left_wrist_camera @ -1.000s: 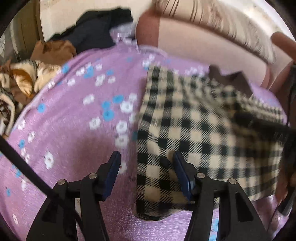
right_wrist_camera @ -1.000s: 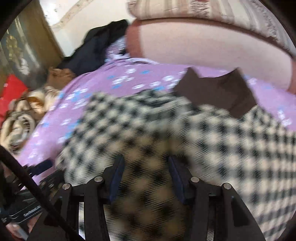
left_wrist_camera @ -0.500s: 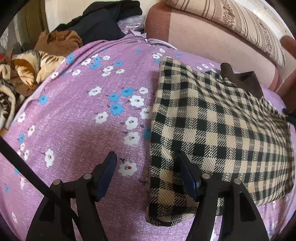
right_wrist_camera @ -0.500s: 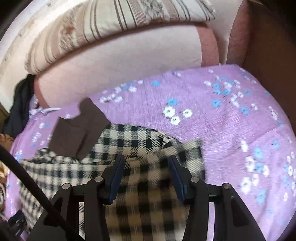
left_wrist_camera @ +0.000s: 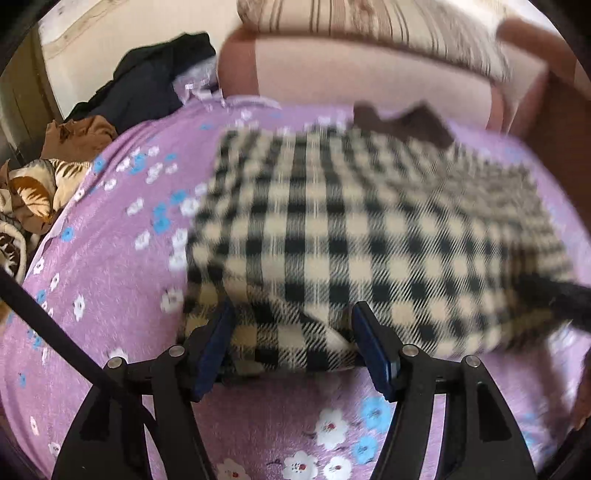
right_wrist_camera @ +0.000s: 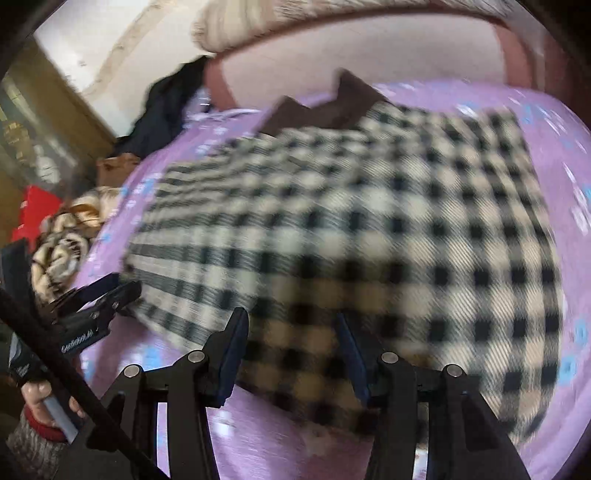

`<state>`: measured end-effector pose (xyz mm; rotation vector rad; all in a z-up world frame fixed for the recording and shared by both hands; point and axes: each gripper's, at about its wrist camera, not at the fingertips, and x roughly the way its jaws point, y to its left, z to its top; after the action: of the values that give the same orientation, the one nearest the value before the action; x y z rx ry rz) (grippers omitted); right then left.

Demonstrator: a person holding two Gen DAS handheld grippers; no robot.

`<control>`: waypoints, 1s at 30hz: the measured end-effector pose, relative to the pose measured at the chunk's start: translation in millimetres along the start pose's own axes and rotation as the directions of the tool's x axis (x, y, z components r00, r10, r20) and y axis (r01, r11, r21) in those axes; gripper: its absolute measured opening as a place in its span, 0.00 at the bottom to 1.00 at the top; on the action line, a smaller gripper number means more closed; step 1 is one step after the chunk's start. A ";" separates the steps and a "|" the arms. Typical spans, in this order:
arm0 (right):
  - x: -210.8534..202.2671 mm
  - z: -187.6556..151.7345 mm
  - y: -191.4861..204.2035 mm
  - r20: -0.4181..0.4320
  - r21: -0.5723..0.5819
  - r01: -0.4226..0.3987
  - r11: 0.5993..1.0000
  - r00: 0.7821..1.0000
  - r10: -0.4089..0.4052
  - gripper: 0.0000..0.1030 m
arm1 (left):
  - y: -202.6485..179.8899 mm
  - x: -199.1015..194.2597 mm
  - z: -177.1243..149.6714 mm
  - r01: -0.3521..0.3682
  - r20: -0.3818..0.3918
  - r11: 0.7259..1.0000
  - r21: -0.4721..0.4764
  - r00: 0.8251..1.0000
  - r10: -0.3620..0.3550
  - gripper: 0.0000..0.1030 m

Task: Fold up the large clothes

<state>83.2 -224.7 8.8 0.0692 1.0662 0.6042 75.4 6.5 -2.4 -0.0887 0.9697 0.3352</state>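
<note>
A black-and-cream checked garment (left_wrist_camera: 369, 229) with a brown collar (left_wrist_camera: 406, 118) lies folded flat on the purple flowered sheet (left_wrist_camera: 110, 266). My left gripper (left_wrist_camera: 291, 314) stands open, its fingers astride the garment's near left corner, with cloth lying loose between the blue pads (left_wrist_camera: 218, 336). In the right wrist view the garment (right_wrist_camera: 369, 206) fills the middle, its collar (right_wrist_camera: 325, 107) at the far edge. My right gripper (right_wrist_camera: 291, 321) hovers open over the near edge. The left gripper (right_wrist_camera: 110, 291) shows at that view's left, held by a hand (right_wrist_camera: 40, 402). Both views are blurred.
A pink padded backrest (left_wrist_camera: 369, 77) with a striped cushion (left_wrist_camera: 388, 22) runs along the far side. Piled at the left are a dark garment (left_wrist_camera: 147, 85), a brown one (left_wrist_camera: 77, 136) and a tiger-print blanket (left_wrist_camera: 33, 188). Something red (right_wrist_camera: 33, 210) lies beyond them.
My left gripper slid right, from bare sheet onto the garment's near left corner. The right gripper swung from the garment's right end back left over its near edge.
</note>
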 end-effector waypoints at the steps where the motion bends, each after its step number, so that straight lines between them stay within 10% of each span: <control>1: 0.0 -0.9 -8.7 0.004 0.014 0.023 1.000 1.000 -0.024 0.52 | 0.2 3.0 -1.8 -0.006 -0.007 1.000 0.001 1.000 0.007 0.63; 9: -51.9 0.2 -89.8 0.049 0.150 0.262 0.953 0.961 -0.272 0.51 | 9.7 -0.9 -13.6 -0.039 -0.019 0.999 -0.023 0.999 0.039 0.63; 17: -93.8 -13.8 -145.8 0.140 0.406 0.135 0.904 0.968 -0.208 0.52 | -3.2 -16.6 -35.3 -0.051 -0.063 0.998 -0.024 0.997 0.050 0.63; 30: -81.8 -22.3 -133.9 0.127 0.369 0.049 0.928 0.987 -0.102 0.54 | -23.2 -18.6 -60.2 -0.088 -0.085 0.996 -0.002 0.992 0.088 0.74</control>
<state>94.6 -382.5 18.0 0.3899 1.0240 0.3194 25.3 -33.4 -22.9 -0.0660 1.0591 0.4181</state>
